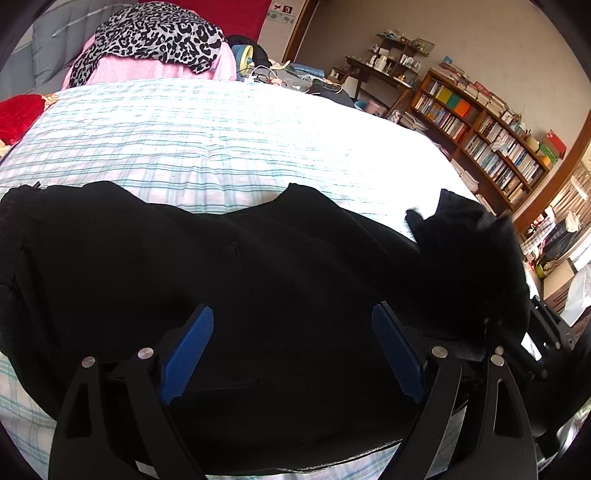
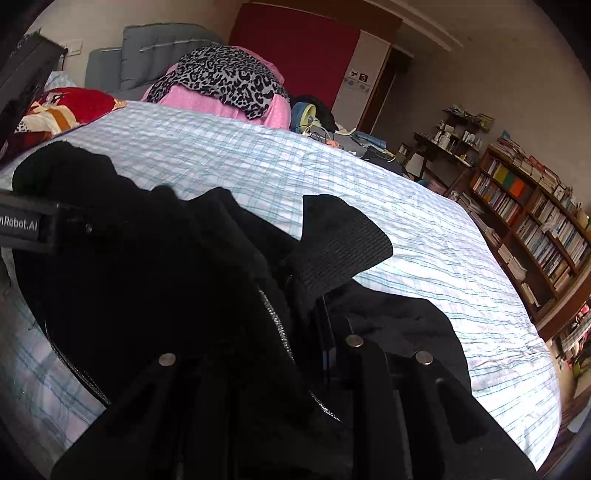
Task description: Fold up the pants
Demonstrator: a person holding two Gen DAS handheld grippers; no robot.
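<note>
Black pants [image 1: 229, 266] lie spread across the near part of a bed with a blue-and-white checked sheet [image 1: 221, 140]. My left gripper [image 1: 291, 350] is open, its blue fingers [image 1: 188, 350] just above the pants' middle. My right gripper [image 2: 314, 317] is shut on the pants [image 2: 147, 280], holding a bunch of leg fabric lifted, with a ribbed cuff [image 2: 340, 240] sticking up over it and a zipper [image 2: 273, 314] beside it. In the left wrist view the right gripper [image 1: 513, 332] shows at the right under the raised cuff [image 1: 465, 236].
A pink pillow pile with a leopard-print cloth [image 1: 155, 33] sits at the far end of the bed. A red cloth [image 1: 18, 114] lies at the far left. Bookshelves [image 1: 480, 125] and a cluttered desk [image 1: 384, 70] stand to the right of the bed.
</note>
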